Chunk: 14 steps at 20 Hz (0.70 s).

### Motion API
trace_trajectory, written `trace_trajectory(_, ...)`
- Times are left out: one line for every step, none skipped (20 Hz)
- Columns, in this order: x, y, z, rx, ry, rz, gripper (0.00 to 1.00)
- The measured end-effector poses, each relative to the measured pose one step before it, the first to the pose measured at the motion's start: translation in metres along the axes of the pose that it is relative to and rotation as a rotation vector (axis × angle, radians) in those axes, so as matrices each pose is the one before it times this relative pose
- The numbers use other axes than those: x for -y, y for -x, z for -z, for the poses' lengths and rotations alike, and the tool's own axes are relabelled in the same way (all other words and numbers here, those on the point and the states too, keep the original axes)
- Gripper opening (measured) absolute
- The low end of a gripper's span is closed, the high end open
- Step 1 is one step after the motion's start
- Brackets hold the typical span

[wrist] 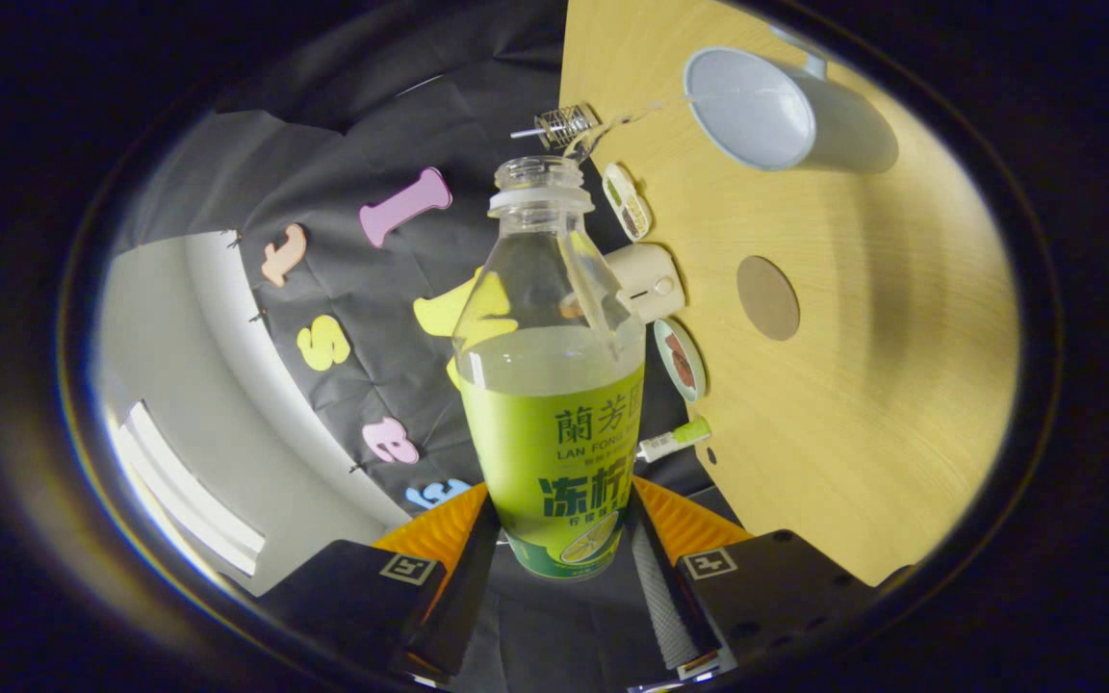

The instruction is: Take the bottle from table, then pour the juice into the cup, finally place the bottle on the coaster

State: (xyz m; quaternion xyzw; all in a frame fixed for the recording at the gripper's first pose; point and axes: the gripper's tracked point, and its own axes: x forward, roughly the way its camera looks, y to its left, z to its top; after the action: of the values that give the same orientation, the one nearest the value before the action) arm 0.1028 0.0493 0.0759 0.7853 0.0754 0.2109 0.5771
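Observation:
My gripper [562,539] is shut on a clear plastic bottle [554,385] with a green label, both fingers pressing on its lower body. The bottle has no cap, holds pale juice up to its shoulder, and is lifted off the table. The whole view is rolled, so the wooden table [882,385] stands on edge beside the bottle. A light grey cup [757,111] with a handle stands on the table, beyond and to the side of the bottle's mouth. A round brown coaster [767,297] lies flat on the table, nearer than the cup.
Along the table's far edge sit a small wire-wrapped glass jar [566,125], a small divided dish [627,200], a cream box-shaped device [649,281], a round dish with brown contents [681,359] and a small green-capped tube [675,441]. The black cloth wall hangs behind.

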Motion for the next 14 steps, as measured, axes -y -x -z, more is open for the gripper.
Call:
trace_trajectory(-0.0018,-0.00014,0.00003,-0.00013,-0.00081,-0.0026,0.77)
trace_trajectory(-0.0006,0.0007,0.00032,0.00132,-0.00206,-0.00244,0.77)
trace_trajectory(-0.00075,-0.00057,0.00019,0.00251,-0.00475,-0.00218,0.77)
trace_trajectory(-0.00001,-0.00019,-0.00065,0.0021,-0.00512,-0.00178,0.77)
trace_trajectory(-0.00081,-0.00033,-0.00043,0.00019,-0.00395,-0.00159,0.77)
trace_trajectory(0.00039,0.00028,0.00019,-0.00109,-0.00402,-0.00107,0.77)
trace_trajectory(-0.00108,-0.0005,0.00014,-0.00083,-0.00639,-0.00154,0.77)
trace_trajectory(-0.00056,-0.00024,-0.00037,-0.00068,-0.00677,-0.00304,0.77)
trace_trajectory(-0.00135,-0.00041,0.00002,-0.00102,-0.00312,-0.00308,0.77)
trace_trajectory(-0.00162,-0.00036,0.00022,-0.00215,0.00025,-0.00489,0.77)
trace_trajectory(-0.00211,-0.00029,-0.0002,-0.00072,-0.00344,-0.00428,0.77)
trace_trajectory(-0.00178,-0.00006,0.00035,0.00183,-0.00465,-0.00414,0.77)
trace_trajectory(-0.00178,0.00044,0.00012,0.00104,-0.00371,-0.00479,0.77)
trace_trajectory(-0.00135,-0.00037,-0.00104,0.00335,-0.00401,-0.00288,0.77)
